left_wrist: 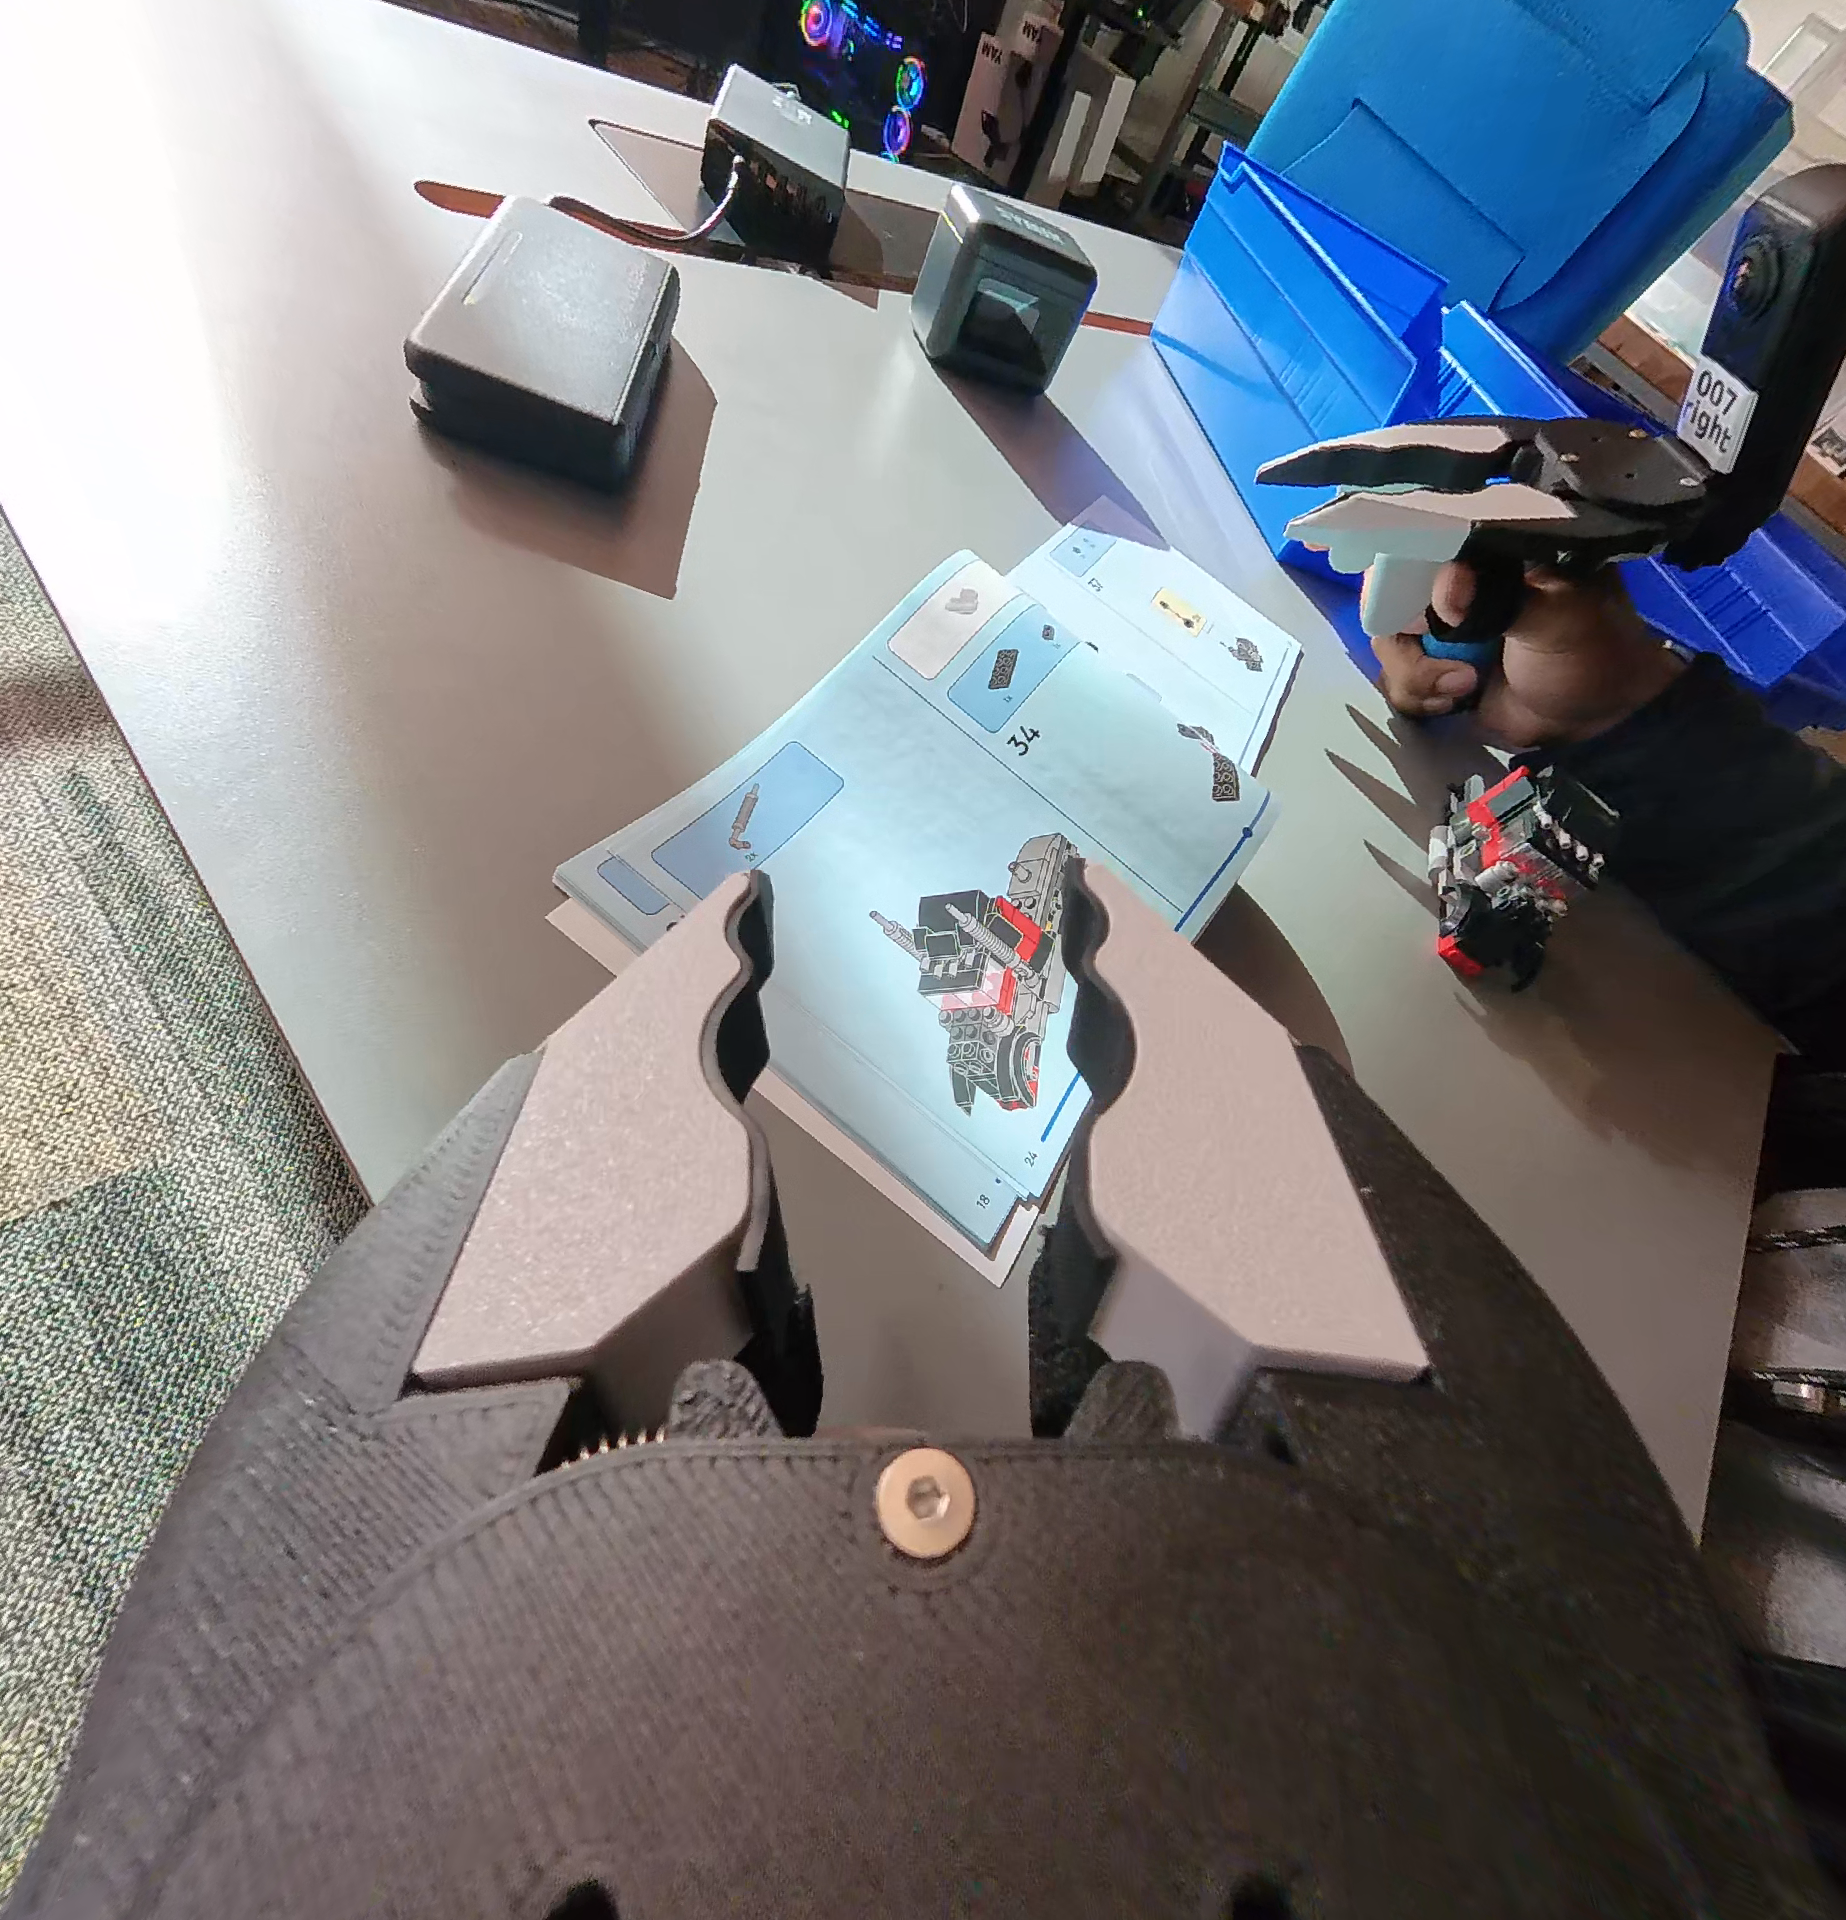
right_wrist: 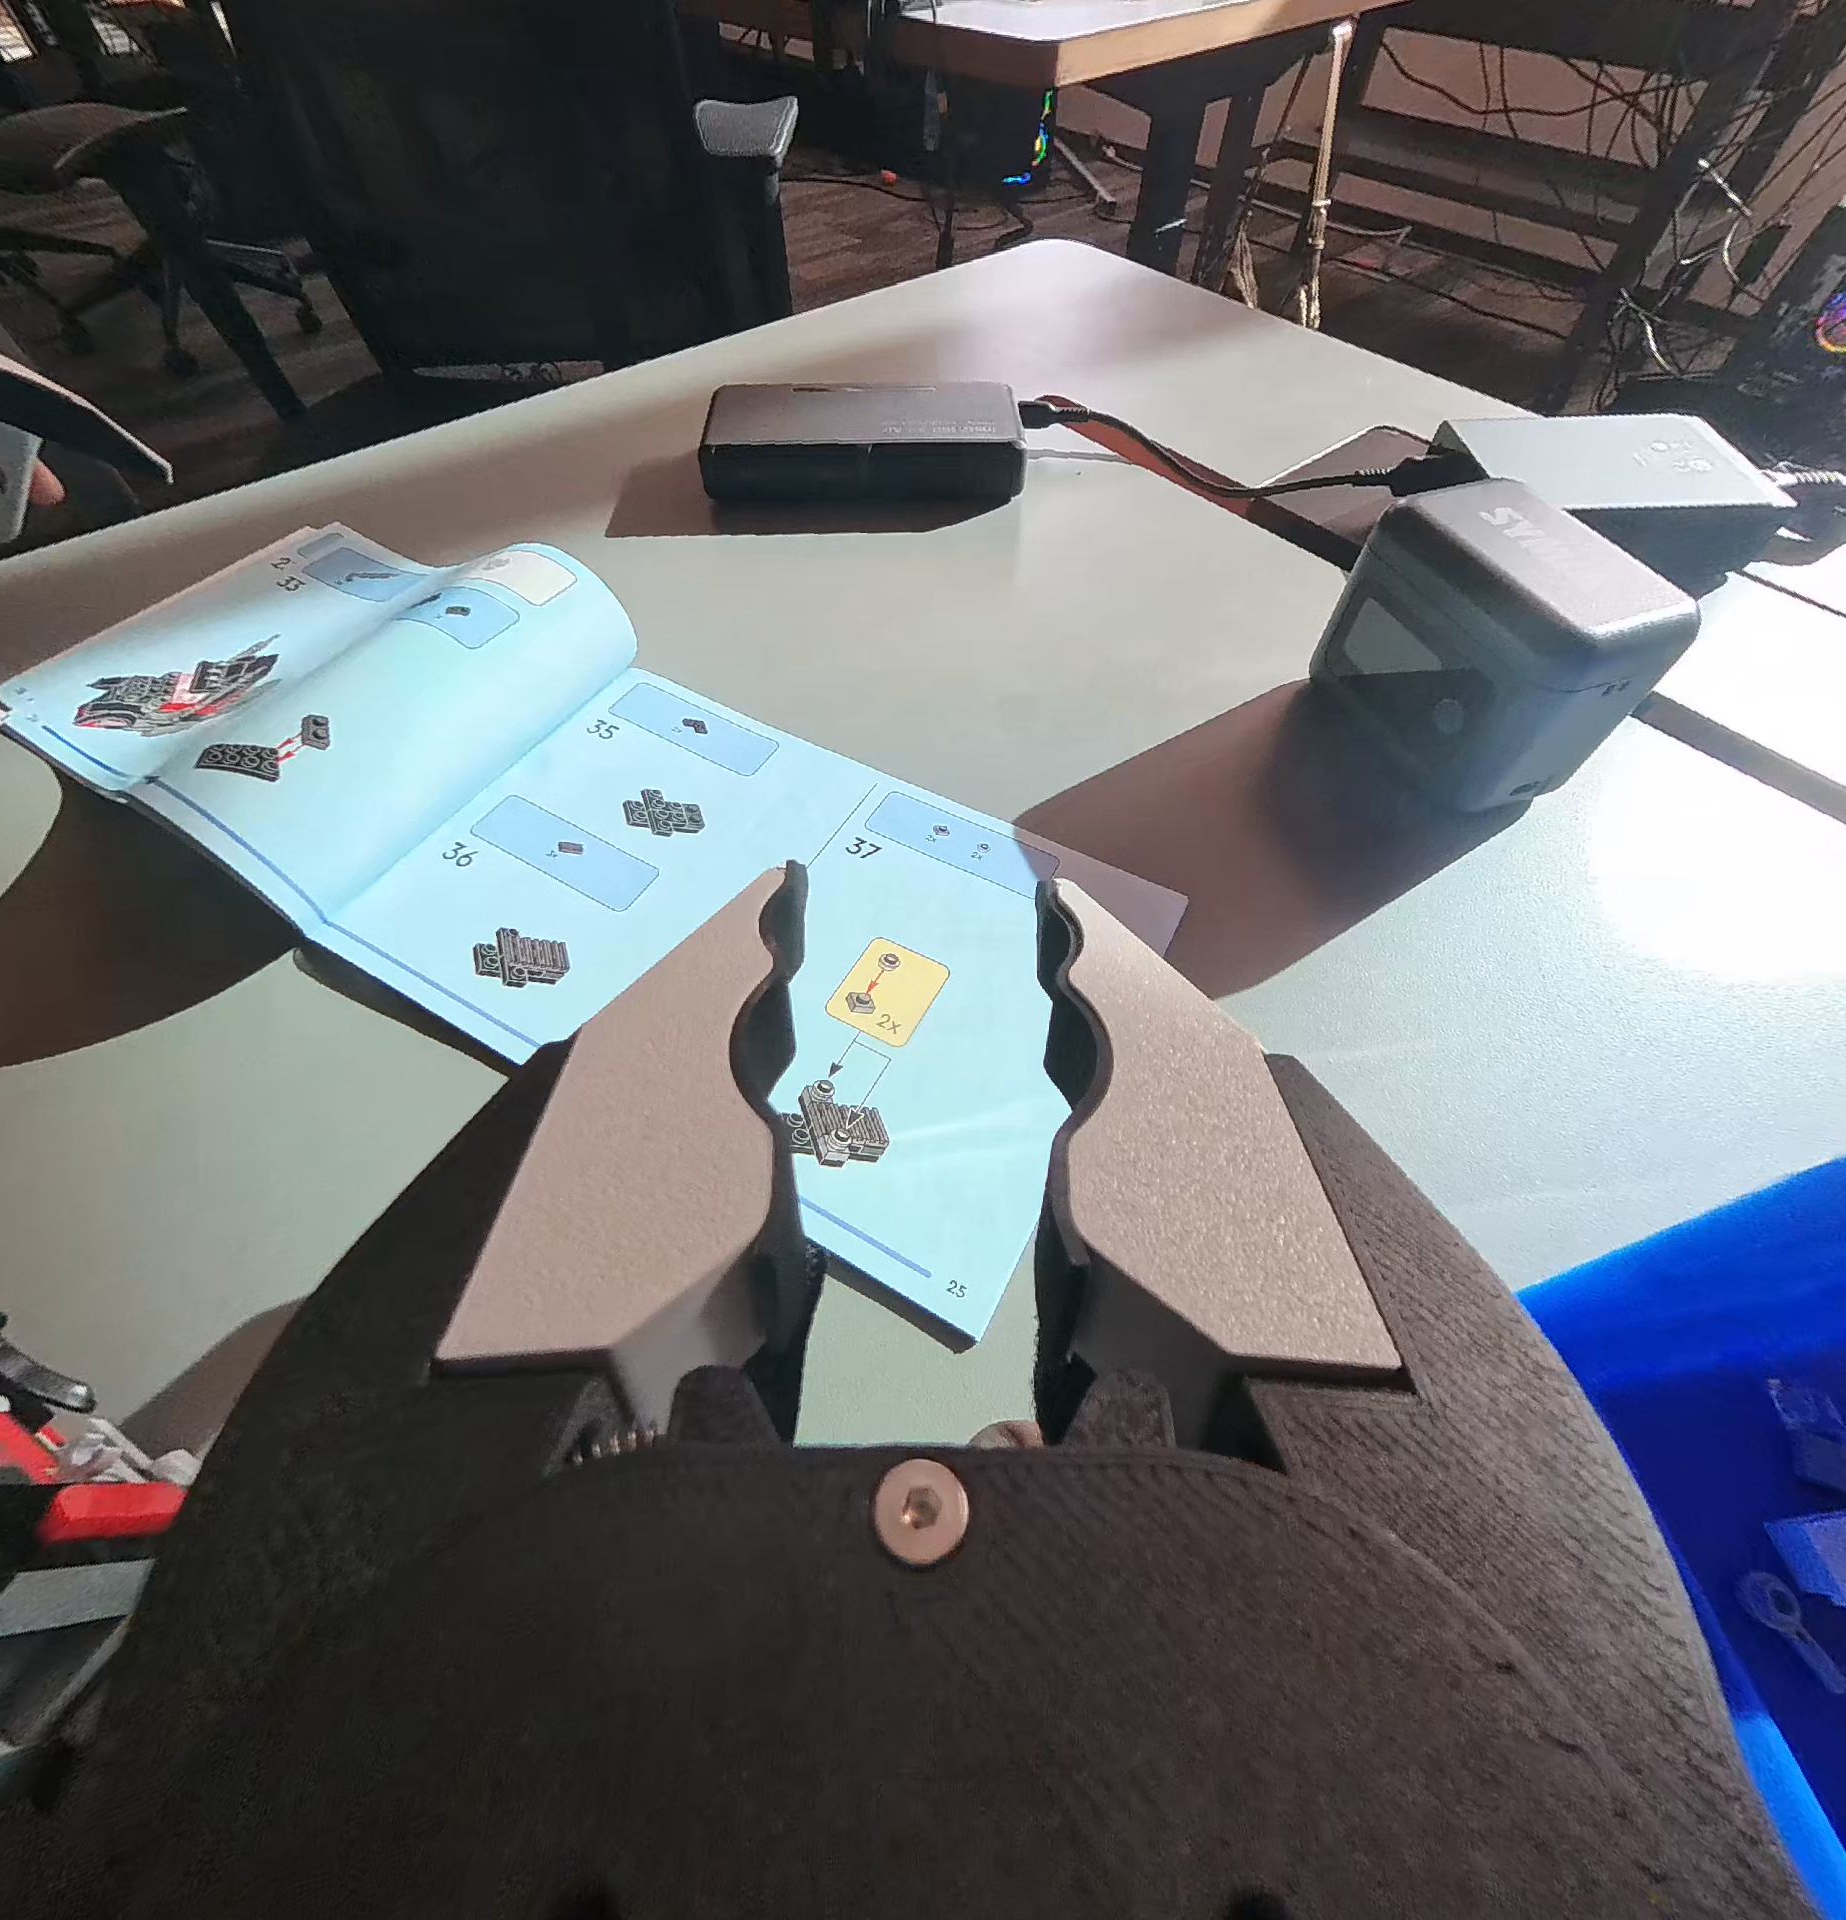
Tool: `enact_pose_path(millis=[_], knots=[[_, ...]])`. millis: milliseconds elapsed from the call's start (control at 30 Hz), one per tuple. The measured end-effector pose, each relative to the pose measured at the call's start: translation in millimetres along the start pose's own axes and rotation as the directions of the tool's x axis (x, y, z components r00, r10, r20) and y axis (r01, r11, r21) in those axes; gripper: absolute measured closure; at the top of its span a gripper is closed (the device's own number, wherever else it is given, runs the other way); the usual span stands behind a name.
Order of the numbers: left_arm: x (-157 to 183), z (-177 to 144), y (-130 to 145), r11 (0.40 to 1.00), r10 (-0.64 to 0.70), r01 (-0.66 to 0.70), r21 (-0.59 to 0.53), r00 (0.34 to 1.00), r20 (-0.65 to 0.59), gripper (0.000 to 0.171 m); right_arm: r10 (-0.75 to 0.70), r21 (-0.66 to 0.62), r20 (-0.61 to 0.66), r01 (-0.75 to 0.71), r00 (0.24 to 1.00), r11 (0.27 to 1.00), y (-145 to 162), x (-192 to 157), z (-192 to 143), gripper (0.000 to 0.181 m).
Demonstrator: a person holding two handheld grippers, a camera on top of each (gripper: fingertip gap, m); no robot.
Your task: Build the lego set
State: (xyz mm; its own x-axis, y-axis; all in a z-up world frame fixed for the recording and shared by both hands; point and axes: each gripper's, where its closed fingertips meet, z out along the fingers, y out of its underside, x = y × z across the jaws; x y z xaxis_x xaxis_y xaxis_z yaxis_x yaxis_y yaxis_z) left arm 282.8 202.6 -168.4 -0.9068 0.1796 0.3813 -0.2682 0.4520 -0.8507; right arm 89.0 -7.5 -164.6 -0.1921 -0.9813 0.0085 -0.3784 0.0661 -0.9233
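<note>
An open light-blue instruction booklet (left_wrist: pixel 929 862) lies on the grey table; it also shows in the right wrist view (right_wrist: pixel 545 790). My left gripper (left_wrist: pixel 914 883) is open and empty, held above the booklet's near page. My right gripper (right_wrist: pixel 919 883) is open and empty, above the booklet's right-hand page; in the left wrist view it (left_wrist: pixel 1277 504) hovers at the right, held in a hand. A partly built red, black and grey lego model (left_wrist: pixel 1501 883) stands on the table to the right of the booklet, and a blurred part of it shows at the lower left of the right wrist view (right_wrist: pixel 57 1496).
Blue plastic bins (left_wrist: pixel 1345 343) stand at the right; one with small blue parts shows in the right wrist view (right_wrist: pixel 1792 1507). A flat black box (left_wrist: pixel 545 332), a grey cube device (left_wrist: pixel 1002 281) and a cabled box (left_wrist: pixel 779 156) sit at the back. The table edge (left_wrist: pixel 171 810) drops to carpet on the left. The tips of one gripper are about 30 cm away from the tips of the other.
</note>
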Motion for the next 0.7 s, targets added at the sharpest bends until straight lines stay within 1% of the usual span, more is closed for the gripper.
enact_pose_path(millis=[233,333,400,500,600,667,700], knots=[[-0.6,0.9,0.9,1.000,-0.001,0.001,-0.008,1.000,0.004,0.114,0.003,0.003,-0.020,-0.003,1.000,1.000,-0.3,2.5,-0.3,0.135],[-1.2,1.0,1.0,1.000,-0.004,0.004,-0.009,1.000,0.007,0.114,0.008,0.035,-0.039,-0.007,0.999,0.999,-3.8,3.5,-5.0,0.135],[-1.1,1.1,1.2,1.000,-0.001,0.001,-0.010,1.000,0.009,0.114,0.053,0.065,-0.028,-0.051,0.998,0.997,-5.3,2.3,-13.1,0.134],[-1.0,1.5,1.9,1.000,0.019,-0.019,-0.014,1.000,0.025,0.114,0.124,0.123,-0.006,-0.122,0.992,0.985,-5.3,-1.5,-37.9,0.135],[-1.0,3.1,2.4,0.997,0.071,-0.070,-0.025,0.995,0.063,0.114,0.150,0.177,0.003,-0.148,0.989,0.973,0.0,-3.5,-73.5,0.136],[0.5,3.6,-2.9,0.995,0.098,-0.096,-0.024,0.991,0.094,0.114,0.160,0.207,0.001,-0.157,0.987,0.966,7.2,-1.3,-100.4,0.137],[5.2,3.7,-10.1,0.994,0.108,-0.108,-0.005,0.989,0.097,0.114,0.168,0.221,-0.001,-0.164,0.986,0.961,11.1,0.6,-114.8,0.138]])
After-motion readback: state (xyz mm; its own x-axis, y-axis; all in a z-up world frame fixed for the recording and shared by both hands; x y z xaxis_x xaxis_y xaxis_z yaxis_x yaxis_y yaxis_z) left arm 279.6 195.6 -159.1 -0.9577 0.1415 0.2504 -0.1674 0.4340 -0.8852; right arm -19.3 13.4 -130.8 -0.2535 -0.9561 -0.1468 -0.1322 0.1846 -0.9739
